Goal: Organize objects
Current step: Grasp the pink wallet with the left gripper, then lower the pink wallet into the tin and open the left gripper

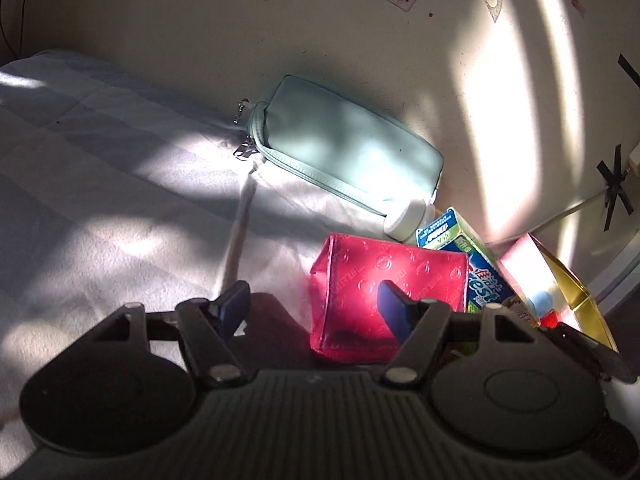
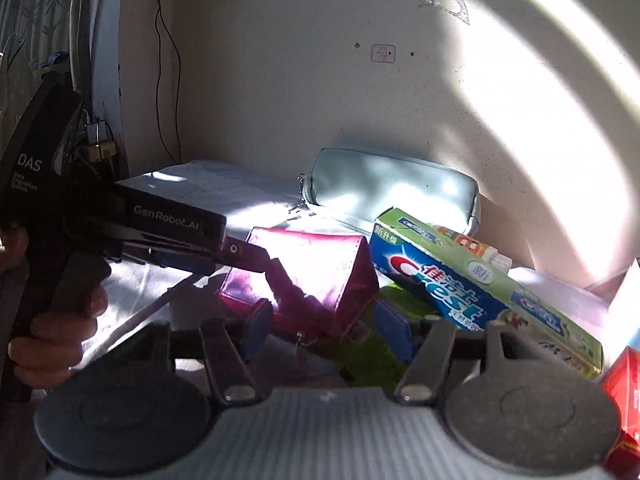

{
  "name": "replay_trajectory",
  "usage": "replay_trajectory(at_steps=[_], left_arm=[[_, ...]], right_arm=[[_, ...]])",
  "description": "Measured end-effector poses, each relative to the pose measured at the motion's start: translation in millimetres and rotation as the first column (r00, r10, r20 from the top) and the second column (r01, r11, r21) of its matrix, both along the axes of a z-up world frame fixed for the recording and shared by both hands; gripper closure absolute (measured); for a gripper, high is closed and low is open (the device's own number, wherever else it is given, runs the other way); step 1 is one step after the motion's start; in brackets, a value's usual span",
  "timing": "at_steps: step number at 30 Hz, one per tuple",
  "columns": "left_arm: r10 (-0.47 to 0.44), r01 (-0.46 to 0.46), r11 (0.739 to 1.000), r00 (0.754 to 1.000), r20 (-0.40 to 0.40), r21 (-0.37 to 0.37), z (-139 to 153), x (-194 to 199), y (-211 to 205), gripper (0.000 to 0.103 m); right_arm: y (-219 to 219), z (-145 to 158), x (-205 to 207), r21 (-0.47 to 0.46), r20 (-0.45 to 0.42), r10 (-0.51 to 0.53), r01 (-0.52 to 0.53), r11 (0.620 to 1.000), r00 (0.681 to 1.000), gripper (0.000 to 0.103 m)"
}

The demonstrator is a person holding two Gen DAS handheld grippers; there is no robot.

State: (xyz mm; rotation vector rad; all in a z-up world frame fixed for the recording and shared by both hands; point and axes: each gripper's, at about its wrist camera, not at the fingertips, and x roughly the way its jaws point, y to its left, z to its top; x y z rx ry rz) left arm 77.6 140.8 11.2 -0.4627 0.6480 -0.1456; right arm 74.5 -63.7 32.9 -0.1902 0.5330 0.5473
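Left wrist view gives open white sheet (image 1: 100, 168) to the left, while the glossy embossed pink pouch (image 1: 384, 280) lies ahead beside the wall (image 1: 320, 20), crowded by a pale green zipped leather pouch (image 1: 352, 144), a white bottle (image 1: 408, 220) and a green-and-blue Crest toothpaste box (image 1: 480, 264). Left tongs (image 1: 314, 300) gape wide, holding nothing, one tip over the pink pouch. Right wrist view alone shows a hand (image 2: 52, 336) gripping the left tool and right tongs (image 2: 328, 328) open, empty, just before the pink pouch.

Cream wall (image 1: 320, 20) streaked with sunlight; pale checked sheet (image 1: 100, 152) below, dappled with shade.
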Motion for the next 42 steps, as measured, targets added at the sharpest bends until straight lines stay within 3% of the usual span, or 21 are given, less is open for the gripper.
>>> replay_trajectory(at_steps=[1,2,4,6,8,11,15,21,28,32,38,41,42], left_arm=[[-0.034,0.034,0.999,0.999,0.005,-0.018,-3,1,-3,0.044],[-0.074,0.074,0.996,0.997,0.009,-0.039,-3,2,-5,0.058],[-0.071,0.071,0.997,0.997,0.009,0.023,2,-3,-11,0.064],[-0.088,0.088,0.996,0.996,0.024,0.007,4,-12,-11,0.066],[-0.108,0.109,0.994,0.993,0.049,-0.011,11,-21,-15,0.067],[-0.146,0.143,0.989,0.981,0.126,0.03,32,-38,-38,0.067],[-0.231,0.214,0.972,0.95,0.209,0.101,58,-53,-83,0.067],[-0.395,0.362,0.915,0.895,0.208,0.179,69,-50,-172,0.067],[-0.554,0.501,0.826,0.806,0.209,0.259,75,-40,-290,0.067],[-0.612,0.545,0.779,0.769,0.186,0.312,67,-31,-347,0.067],[-0.612,0.551,0.77,0.781,0.128,0.321,46,-5,-392,0.069],[-0.611,0.536,0.762,0.781,0.129,0.364,39,1,-411,0.069],[-0.607,0.525,0.76,0.784,0.13,0.383,38,2,-417,0.069]], right_arm=[[4,-3,5,-0.004,-0.01,0.013,-0.013,1.0,1.0,0.046],[6,-5,9,0.0,-0.028,0.021,-0.021,1.0,0.999,0.059],[7,-5,10,-0.022,-0.018,-0.031,0.031,0.999,0.999,0.077],[-4,0,5,0.035,-0.027,-0.041,0.042,0.998,0.999,0.082],[-17,9,-9,0.072,0.004,-0.057,0.057,0.996,0.998,0.082],[-31,23,-35,0.058,0.115,-0.092,0.086,0.995,0.989,0.082],[-64,40,-70,0.066,0.252,-0.194,0.183,0.981,0.948,0.082],[-137,47,-104,0.106,0.284,-0.36,0.344,0.933,0.889,0.082],[-234,48,-120,0.174,0.282,-0.558,0.531,0.83,0.78,0.082],[-278,38,-114,0.182,0.266,-0.637,0.611,0.77,0.724,0.082],[-313,11,-97,0.202,0.204,-0.716,0.687,0.698,0.668,0.082],[-314,2,-87,0.149,0.226,-0.734,0.722,0.676,0.641,0.078],[-314,0,-86,0.133,0.24,-0.74,0.734,0.666,0.629,0.066]])
